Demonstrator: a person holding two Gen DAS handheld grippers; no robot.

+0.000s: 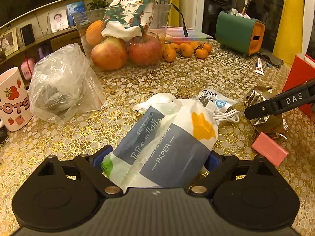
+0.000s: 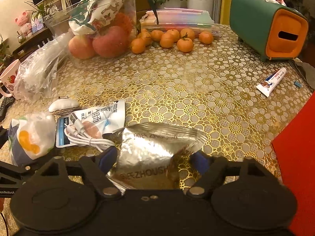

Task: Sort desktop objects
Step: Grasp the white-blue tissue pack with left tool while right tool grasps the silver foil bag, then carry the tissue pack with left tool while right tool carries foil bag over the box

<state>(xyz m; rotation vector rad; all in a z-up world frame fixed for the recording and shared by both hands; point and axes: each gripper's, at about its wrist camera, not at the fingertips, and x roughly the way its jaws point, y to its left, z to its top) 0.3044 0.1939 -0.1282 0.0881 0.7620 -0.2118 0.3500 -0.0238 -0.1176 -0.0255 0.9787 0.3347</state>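
Soft, light tissue pack (image 1: 163, 147) on the gold tablecloth (image 1: 177, 78), squeezed between left gripper (image 1: 155, 159) fingers, likely deforms; crinkly foil packet (image 2: 155, 147) between spread right gripper (image 2: 155, 159) fingers, slippery, best pinched mid-body.

Both fisheye views sit low over the gold floral-lace table (image 1: 177, 74), just behind their grippers, facing its far edge. The left one looks from further left. Both share the clear plastic fruit tub (image 1: 122, 37) (image 2: 98, 29) and the green-and-orange box (image 1: 239, 32) (image 2: 267, 23).
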